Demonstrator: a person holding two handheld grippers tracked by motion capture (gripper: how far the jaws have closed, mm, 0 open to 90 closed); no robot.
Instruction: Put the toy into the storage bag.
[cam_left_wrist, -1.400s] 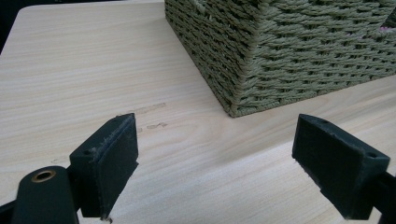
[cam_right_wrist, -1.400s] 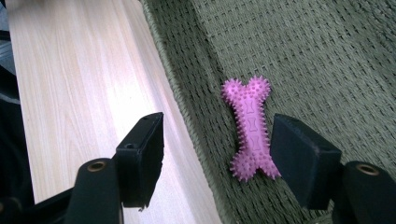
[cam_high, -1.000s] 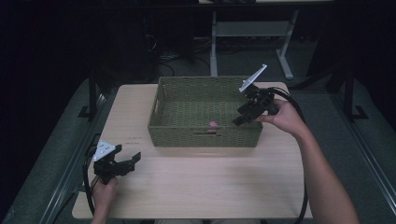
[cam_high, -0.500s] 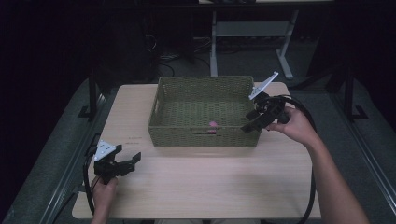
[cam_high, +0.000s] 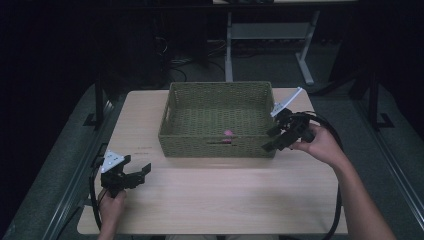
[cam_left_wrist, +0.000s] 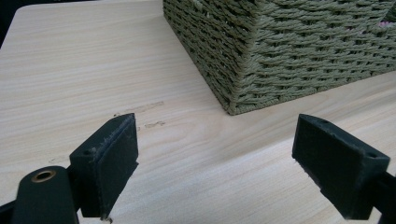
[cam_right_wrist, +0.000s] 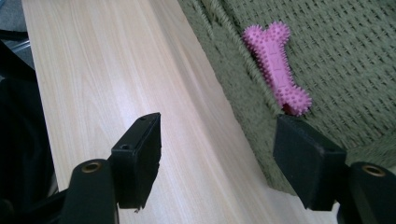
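1. Pink spiked rubber bone-shaped toy (cam_right_wrist: 277, 65): it lies flat on the basket floor, close against the near wall, right of that wall's middle. In the high view I see it as a small pink spot (cam_high: 228, 133).
2. Olive-green woven rectangular basket (cam_high: 216, 87): it sits on the far half of the table, open-topped, with cut-out handles in its walls. I judge the toy's place against the near wall awkward for a grasp, as a jaw must slip between wall and toy.
3. Right gripper (cam_high: 278, 136): I hold it at the basket's right near corner, jaws wide apart and empty, straddling the rim in its own view (cam_right_wrist: 219, 154), one jaw over the table, one over the weave. It holds nothing.
4. Left gripper (cam_high: 131, 176): it is parked low at the table's near left corner, well apart from the basket, jaws wide and empty (cam_left_wrist: 215, 163), likely kept clear of the other hand.
5. Pale wooden table top (cam_high: 220, 195): a bare strip runs in front of the basket, with narrower margins at its sides, so there is open room for moving.
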